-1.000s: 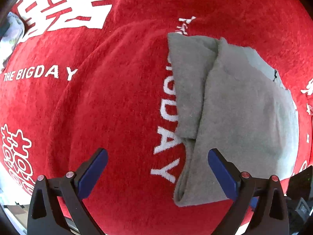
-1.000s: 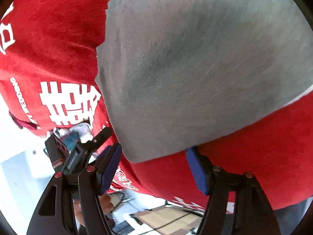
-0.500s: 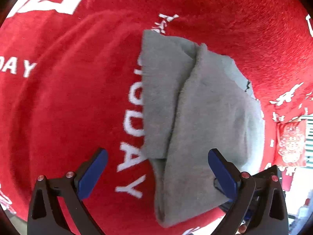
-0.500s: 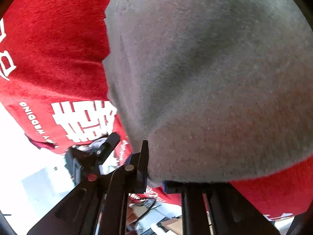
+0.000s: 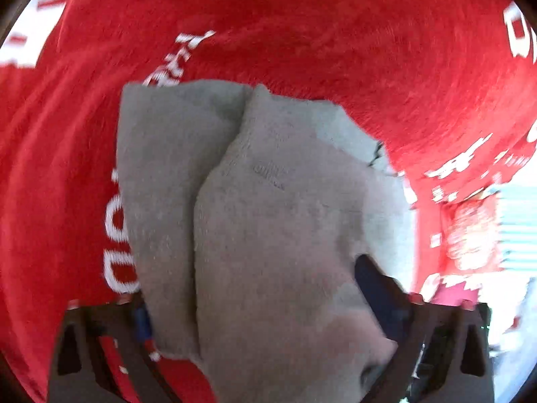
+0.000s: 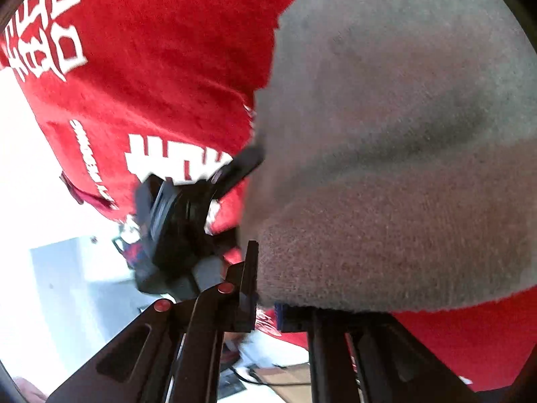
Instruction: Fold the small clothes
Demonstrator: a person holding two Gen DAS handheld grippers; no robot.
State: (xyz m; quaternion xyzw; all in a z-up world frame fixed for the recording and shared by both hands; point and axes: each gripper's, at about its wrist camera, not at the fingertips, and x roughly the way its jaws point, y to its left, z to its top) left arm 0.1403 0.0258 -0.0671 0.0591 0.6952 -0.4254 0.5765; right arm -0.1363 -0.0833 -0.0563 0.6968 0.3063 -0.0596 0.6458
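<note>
A grey folded garment (image 5: 268, 228) lies on a red cloth with white lettering (image 5: 302, 40). In the left wrist view my left gripper (image 5: 261, 305) straddles the garment's near end with jaws wide apart; the cloth covers most of both fingers. In the right wrist view the garment (image 6: 402, 141) fills the right side, and my right gripper (image 6: 268, 305) is shut on its near edge, lifting it. The left gripper body (image 6: 174, 231) shows beyond, at the garment's other edge.
The red cloth's edge (image 6: 87, 198) hangs over the table side, with bright floor and a cardboard box (image 6: 285, 386) below. Red printed items (image 5: 470, 235) lie past the cloth's right edge in the left wrist view.
The left gripper has moved forward over the garment's near end. The right gripper closed on the garment's edge and has lifted it; the left gripper now appears much closer in the right view.
</note>
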